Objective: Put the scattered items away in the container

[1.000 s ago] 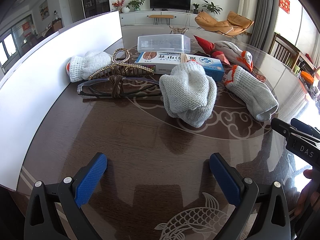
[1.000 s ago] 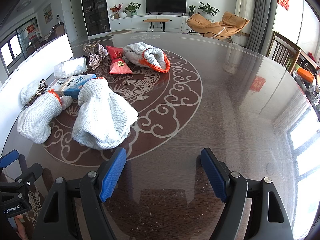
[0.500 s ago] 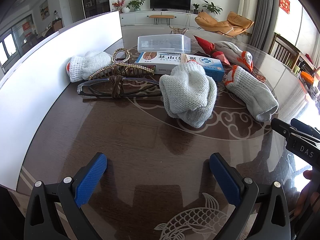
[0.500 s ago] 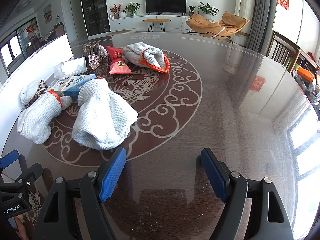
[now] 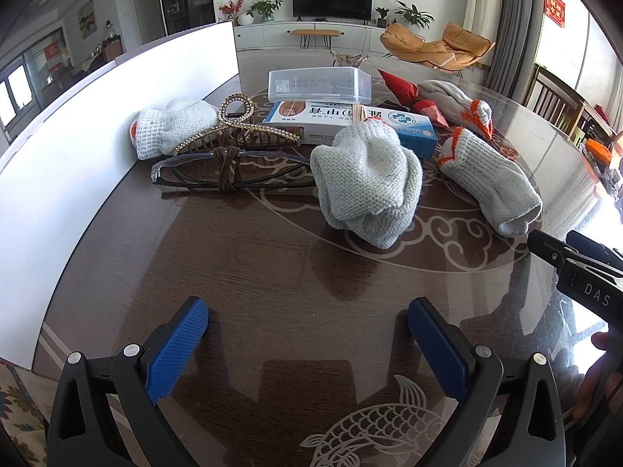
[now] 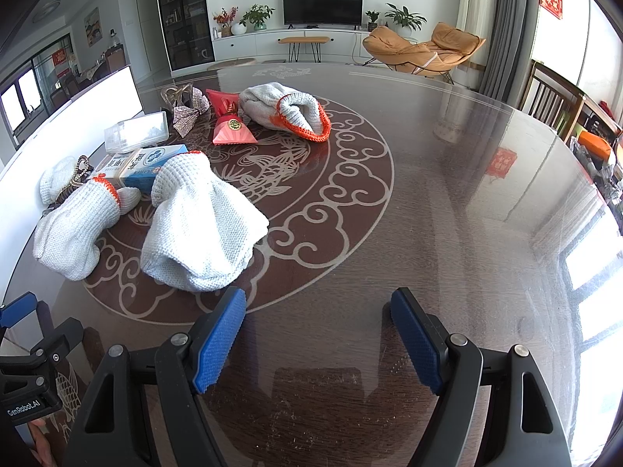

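Observation:
Several grey knit gloves lie on the dark table: one bunched ahead of my left gripper, one to its right, one by the white panel. The left gripper is open and empty, well short of them. A gold hair claw, folded glasses, a blue-white carton and a clear plastic box sit behind. My right gripper is open, empty, just right of the nearest glove. A red pouch and an orange-cuffed glove lie farther back.
A tall white panel runs along the table's left edge. A sparkly bow sits near the pouch. The glossy table stretches bare to the right. Chairs stand past its far right edge.

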`<state>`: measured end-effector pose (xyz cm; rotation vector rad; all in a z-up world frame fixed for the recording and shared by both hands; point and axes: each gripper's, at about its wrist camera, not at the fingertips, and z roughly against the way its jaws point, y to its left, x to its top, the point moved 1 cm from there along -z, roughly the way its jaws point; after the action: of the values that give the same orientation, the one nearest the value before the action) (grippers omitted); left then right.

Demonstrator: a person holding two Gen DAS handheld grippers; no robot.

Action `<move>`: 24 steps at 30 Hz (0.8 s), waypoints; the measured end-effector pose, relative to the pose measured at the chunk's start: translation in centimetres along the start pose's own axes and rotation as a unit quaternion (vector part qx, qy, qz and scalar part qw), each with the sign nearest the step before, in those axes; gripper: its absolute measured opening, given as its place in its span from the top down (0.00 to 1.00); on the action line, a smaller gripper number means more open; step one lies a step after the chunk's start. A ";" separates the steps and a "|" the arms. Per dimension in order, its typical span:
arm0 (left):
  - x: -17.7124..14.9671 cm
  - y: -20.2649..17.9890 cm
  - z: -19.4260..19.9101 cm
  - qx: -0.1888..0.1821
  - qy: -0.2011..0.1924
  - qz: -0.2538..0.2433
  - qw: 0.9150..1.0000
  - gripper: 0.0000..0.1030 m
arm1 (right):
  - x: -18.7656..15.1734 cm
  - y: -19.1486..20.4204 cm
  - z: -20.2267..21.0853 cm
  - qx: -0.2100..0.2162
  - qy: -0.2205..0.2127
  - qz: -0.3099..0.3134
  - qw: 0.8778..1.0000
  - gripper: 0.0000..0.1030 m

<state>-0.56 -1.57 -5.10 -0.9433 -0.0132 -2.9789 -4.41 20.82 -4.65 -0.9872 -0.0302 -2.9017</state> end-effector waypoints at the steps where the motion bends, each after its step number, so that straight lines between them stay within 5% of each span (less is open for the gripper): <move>1: 0.1 0.0 0.0 0.000 0.000 0.000 1.000 0.00 | 0.0 0.0 0.0 0.000 0.000 0.000 1.000 0.24; 24: 0.0 0.1 -0.3 -0.001 -0.002 0.000 1.000 0.00 | 0.0 0.0 0.1 0.000 0.000 0.000 1.000 0.24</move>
<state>-0.75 -1.64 -5.29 -0.9484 -0.0100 -2.9773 -4.34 20.83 -4.64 -0.9874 -0.0304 -2.9024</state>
